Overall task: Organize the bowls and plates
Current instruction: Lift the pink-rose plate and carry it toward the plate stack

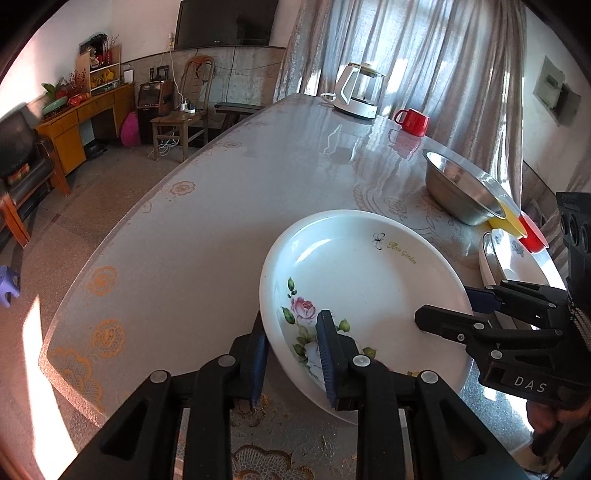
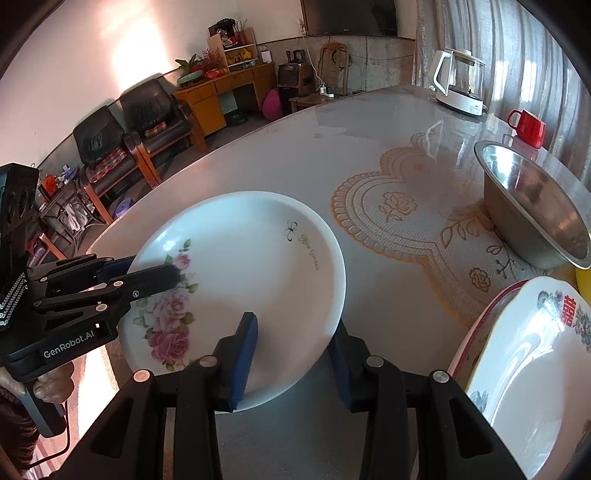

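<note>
Non-task clutter: white kettle [image 1: 357,92] and red mug [image 1: 413,120] near the table's [image 1: 207,229] far edge, mug just right of kettle; off the table, black TV [image 1: 225,22] on wall, wooden chair [image 1: 184,110], wooden desk [image 1: 83,118], grey curtains [image 1: 406,55].

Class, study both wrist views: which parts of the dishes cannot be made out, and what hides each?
- Rose plate: left wrist view, near rim behind left gripper.
- Yellow bowl: left wrist view, mostly behind steel bowl.
- Red-character plate: right wrist view, cut by the picture edge.
- Dish under that plate: only a red rim shows.
</note>
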Demonstrator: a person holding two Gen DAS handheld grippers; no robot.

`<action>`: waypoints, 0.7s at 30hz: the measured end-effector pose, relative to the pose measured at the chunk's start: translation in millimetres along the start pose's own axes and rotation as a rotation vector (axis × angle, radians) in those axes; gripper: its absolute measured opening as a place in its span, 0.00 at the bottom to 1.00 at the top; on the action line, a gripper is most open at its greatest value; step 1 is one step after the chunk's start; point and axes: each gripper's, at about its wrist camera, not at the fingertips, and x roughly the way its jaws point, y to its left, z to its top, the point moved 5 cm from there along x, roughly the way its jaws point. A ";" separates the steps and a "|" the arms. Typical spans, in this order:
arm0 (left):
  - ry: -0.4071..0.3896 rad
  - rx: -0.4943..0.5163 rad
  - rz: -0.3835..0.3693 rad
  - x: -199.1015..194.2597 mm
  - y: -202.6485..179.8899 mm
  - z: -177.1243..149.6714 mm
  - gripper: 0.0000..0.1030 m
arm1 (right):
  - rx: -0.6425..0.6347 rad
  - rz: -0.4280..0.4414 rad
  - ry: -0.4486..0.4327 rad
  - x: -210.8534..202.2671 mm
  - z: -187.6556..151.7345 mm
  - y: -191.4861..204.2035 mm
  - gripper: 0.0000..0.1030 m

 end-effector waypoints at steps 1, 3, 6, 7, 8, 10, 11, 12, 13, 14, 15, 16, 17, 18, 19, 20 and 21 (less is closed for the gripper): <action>0.000 0.000 0.005 0.1 -0.3 0.0 0.24 | 0.004 0.002 -0.001 0.0 0.5 -0.3 0.37; 0.001 -0.004 0.011 -0.7 -0.9 -0.3 0.24 | 0.018 0.014 -0.001 -0.8 -0.2 -2.4 0.36; 0.005 -0.009 0.011 -1.3 -1.8 -1.0 0.24 | 0.043 0.035 0.001 -2.1 -0.5 -4.4 0.35; 0.005 -0.010 0.012 -1.6 -1.8 -1.5 0.24 | 0.048 0.038 0.003 -2.5 -0.7 -4.2 0.35; 0.006 -0.012 0.013 -1.8 -1.8 -1.7 0.24 | 0.054 0.041 0.005 -2.8 -1.1 -4.5 0.35; 0.007 -0.016 0.010 -2.9 -2.5 -2.6 0.25 | 0.071 0.052 0.005 -4.4 -1.7 -5.1 0.35; 0.007 -0.019 0.004 -3.2 -3.0 -2.9 0.25 | 0.080 0.058 0.003 -5.1 -1.0 -6.6 0.35; 0.008 -0.023 -0.005 -2.9 -3.2 -2.0 0.25 | 0.087 0.061 -0.001 -6.9 -0.8 -7.5 0.35; 0.009 -0.028 -0.016 -2.8 -3.8 -1.8 0.25 | 0.091 0.059 -0.007 -9.3 -0.3 -8.2 0.35; 0.010 -0.032 -0.026 -2.9 -4.8 -1.8 0.26 | 0.091 0.052 -0.013 -11.7 0.3 -8.6 0.35; 0.009 -0.034 -0.032 -3.0 -5.7 -2.0 0.26 | 0.090 0.045 -0.019 -14.0 0.6 -8.7 0.35; 0.008 -0.036 -0.036 -3.1 -6.7 -2.4 0.26 | 0.092 0.043 -0.026 -15.9 0.9 -9.5 0.35; 0.007 -0.039 -0.040 -3.0 -6.8 -2.7 0.26 | 0.096 0.043 -0.031 -17.6 1.3 -10.4 0.35; 0.005 -0.043 -0.042 -2.9 -6.6 -2.7 0.26 | 0.099 0.044 -0.036 -19.5 2.4 -10.4 0.35; 0.005 -0.046 -0.043 -3.2 -6.7 -2.7 0.26 | 0.098 0.047 -0.040 -20.3 2.7 -10.6 0.35; 0.005 -0.046 -0.045 -3.4 -7.1 -2.5 0.26 | 0.096 0.050 -0.043 -20.3 2.6 -10.5 0.35; 0.003 -0.044 -0.048 -4.1 -7.5 -2.9 0.26 | 0.100 0.052 -0.046 -20.6 2.7 -10.6 0.35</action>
